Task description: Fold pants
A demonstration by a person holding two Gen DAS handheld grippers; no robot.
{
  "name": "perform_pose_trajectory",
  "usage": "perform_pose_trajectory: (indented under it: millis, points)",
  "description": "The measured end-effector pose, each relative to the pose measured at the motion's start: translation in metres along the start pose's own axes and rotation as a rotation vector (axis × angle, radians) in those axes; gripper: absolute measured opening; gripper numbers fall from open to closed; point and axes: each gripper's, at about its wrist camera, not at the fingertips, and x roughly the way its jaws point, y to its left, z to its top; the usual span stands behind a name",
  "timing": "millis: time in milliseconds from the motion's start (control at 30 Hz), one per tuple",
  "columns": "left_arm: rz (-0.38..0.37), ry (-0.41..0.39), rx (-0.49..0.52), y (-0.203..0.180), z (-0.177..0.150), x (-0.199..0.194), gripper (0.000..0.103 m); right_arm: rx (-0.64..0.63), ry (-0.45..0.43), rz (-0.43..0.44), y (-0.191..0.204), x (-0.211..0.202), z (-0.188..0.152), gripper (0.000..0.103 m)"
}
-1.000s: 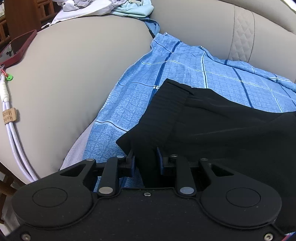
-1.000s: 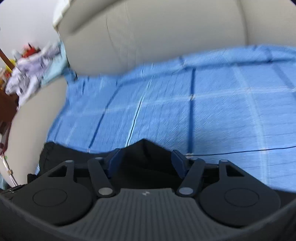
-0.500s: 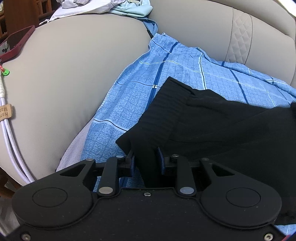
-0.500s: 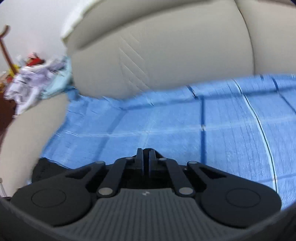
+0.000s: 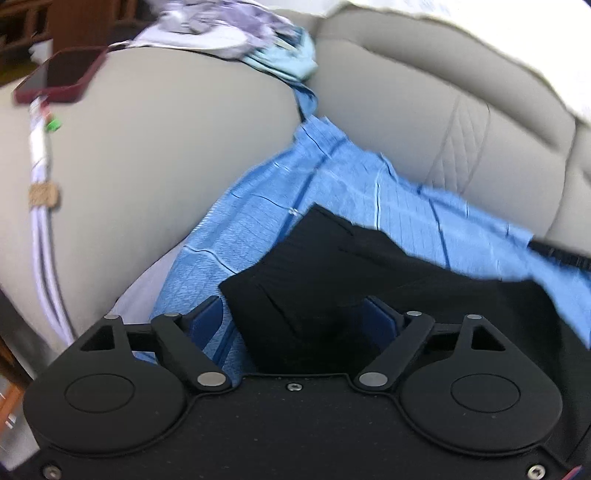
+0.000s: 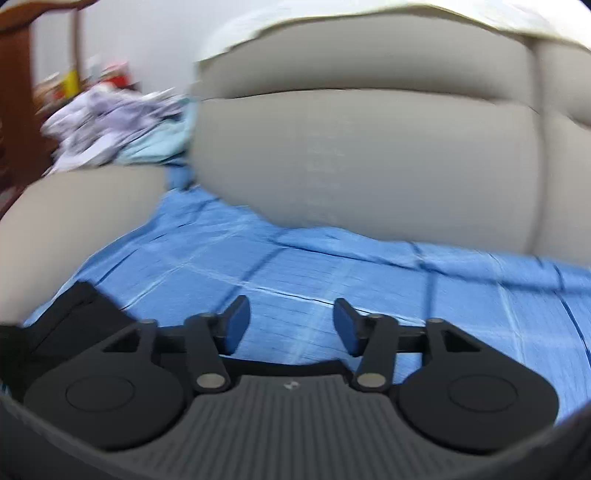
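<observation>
Covering the beige sofa (image 5: 177,155), a blue checked sheet (image 6: 332,273).

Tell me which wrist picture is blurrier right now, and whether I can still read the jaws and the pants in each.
Right wrist view: heavy motion smear across the sofa backrest; right gripper readable, open, empty over the blue sheet. Left wrist view: milder blur; left gripper open, its jaws standing apart around the black pants.

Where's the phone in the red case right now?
In the left wrist view the phone in the red case lies at upper left on the sofa's beige armrest, a white cable running down from it, left of the clothes pile.
</observation>
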Motion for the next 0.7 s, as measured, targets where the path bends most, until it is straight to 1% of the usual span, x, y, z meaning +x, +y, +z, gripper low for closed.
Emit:
perform_pose_trajectory:
  millis: [33,100,133,200,267,300,367,433,467,500,533,567,600,633,667,700]
  points:
    - [0.0,-0.012,-0.036,0.006,0.0,-0.002,0.083,-0.029,0.0,0.005,0.009,-0.001,-0.001,0.073]
    - [-0.002,0.013,-0.108,0.018,0.003,-0.002,0.082,-0.092,-0.002,0.031,0.03,-0.006,-0.006,0.074]
    - [-0.021,0.033,-0.152,0.024,0.003,-0.002,0.081,-0.125,0.002,0.06,0.045,-0.011,-0.012,0.075]
    - [-0.078,0.066,-0.229,0.033,0.001,0.0,0.081,-0.188,0.024,0.145,0.072,-0.024,-0.032,0.076]
    - [-0.133,0.1,-0.281,0.039,-0.004,0.006,0.082,-0.242,0.042,0.195,0.1,-0.036,-0.055,0.076]
    - [-0.141,0.109,-0.297,0.04,-0.007,0.009,0.082,-0.265,0.051,0.214,0.112,-0.04,-0.065,0.076]
    - [-0.123,0.118,-0.31,0.039,-0.011,0.019,0.083,-0.297,0.065,0.25,0.132,-0.053,-0.091,0.076]
    - [-0.109,0.123,-0.306,0.038,-0.014,0.034,0.084,-0.324,0.098,0.258,0.149,-0.06,-0.112,0.076]
    - [-0.1,0.144,-0.319,0.038,-0.016,0.044,0.084,-0.335,0.114,0.249,0.157,-0.059,-0.12,0.075]
    - [-0.092,0.14,-0.327,0.038,-0.017,0.05,0.085,-0.338,0.133,0.248,0.163,-0.061,-0.128,0.059]
    - [-0.087,0.096,-0.315,0.035,-0.017,0.05,0.085,-0.328,0.129,0.257,0.166,-0.064,-0.132,0.058]
    - [-0.086,0.091,-0.305,0.032,-0.017,0.051,0.084,-0.33,0.134,0.272,0.171,-0.07,-0.134,0.05]
    - [-0.084,0.092,-0.297,0.03,-0.015,0.053,0.081,-0.34,0.152,0.305,0.175,-0.074,-0.136,0.042]
    - [-0.081,0.082,-0.292,0.028,-0.015,0.054,0.073,-0.346,0.15,0.306,0.177,-0.077,-0.137,0.042]
    - [-0.086,0.071,-0.284,0.026,-0.014,0.055,0.07,-0.361,0.15,0.307,0.18,-0.081,-0.139,0.042]
    - [-0.075,0.067,-0.279,0.026,-0.014,0.057,0.066,-0.371,0.151,0.308,0.18,-0.083,-0.141,0.042]
